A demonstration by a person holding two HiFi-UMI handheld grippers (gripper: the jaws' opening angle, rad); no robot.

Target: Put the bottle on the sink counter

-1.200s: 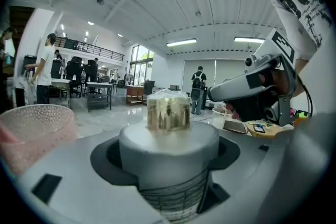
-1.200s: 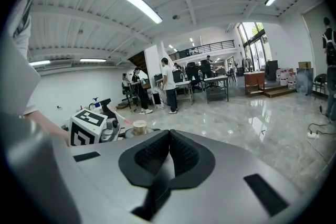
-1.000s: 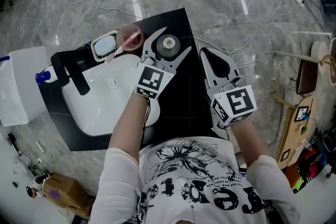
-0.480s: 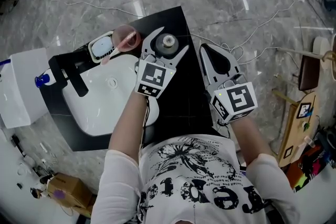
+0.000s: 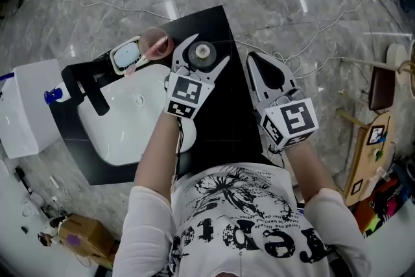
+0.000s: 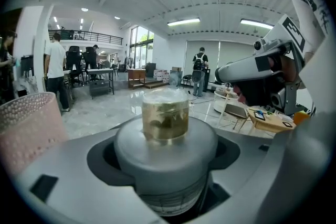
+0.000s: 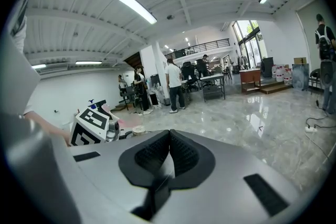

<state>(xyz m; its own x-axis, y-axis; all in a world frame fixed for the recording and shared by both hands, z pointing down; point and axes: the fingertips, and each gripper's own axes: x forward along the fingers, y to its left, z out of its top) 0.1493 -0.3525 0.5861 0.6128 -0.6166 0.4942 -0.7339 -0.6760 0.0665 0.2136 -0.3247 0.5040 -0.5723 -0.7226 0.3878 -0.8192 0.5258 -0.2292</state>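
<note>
The bottle [image 5: 203,52] has a grey cap with a gold top and stands upright over the black sink counter [image 5: 220,133], at its far end. My left gripper [image 5: 210,48] has its wide-set jaws on either side of the bottle and holds it. In the left gripper view the bottle [image 6: 166,134] fills the space between the jaws. My right gripper [image 5: 253,63] hovers over the counter's right side, a little apart from the bottle. It is shut and empty, and its pads meet in the right gripper view [image 7: 169,136].
A white sink basin [image 5: 123,133] sits in the counter left of the bottle, with a black faucet [image 5: 91,91]. A pink cup [image 5: 155,42] and a small tray [image 5: 125,56] stand close behind the sink. A white box [image 5: 23,107] is at far left; cables [image 5: 311,48] lie on the floor.
</note>
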